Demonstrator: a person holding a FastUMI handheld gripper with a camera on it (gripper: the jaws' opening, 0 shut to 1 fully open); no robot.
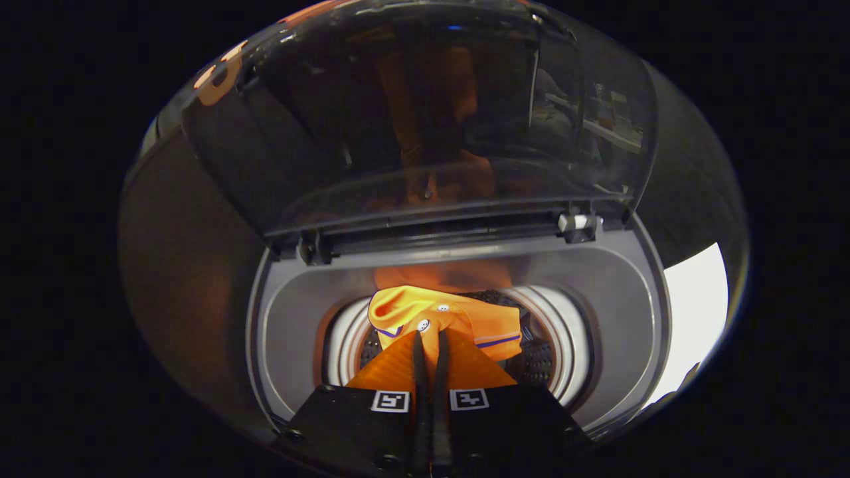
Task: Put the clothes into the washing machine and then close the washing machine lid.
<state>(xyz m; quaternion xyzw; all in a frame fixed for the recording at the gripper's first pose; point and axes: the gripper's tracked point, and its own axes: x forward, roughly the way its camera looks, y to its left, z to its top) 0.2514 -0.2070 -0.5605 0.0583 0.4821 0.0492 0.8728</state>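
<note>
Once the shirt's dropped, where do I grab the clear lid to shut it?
Probably the free top edge of the raised clear plastic lid, from above and in front. It stands upright on hinges behind the drum opening, so that edge gives the most leverage. For now the gripper is shut on the orange shirt over the drum.

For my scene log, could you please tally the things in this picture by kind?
Garments: 1, orange shirt, pinched by the hand-held gripper above the drum
Washing machines: 1
Lids: 1, clear lid, raised open
Grippers: 1
Total: 4
</note>
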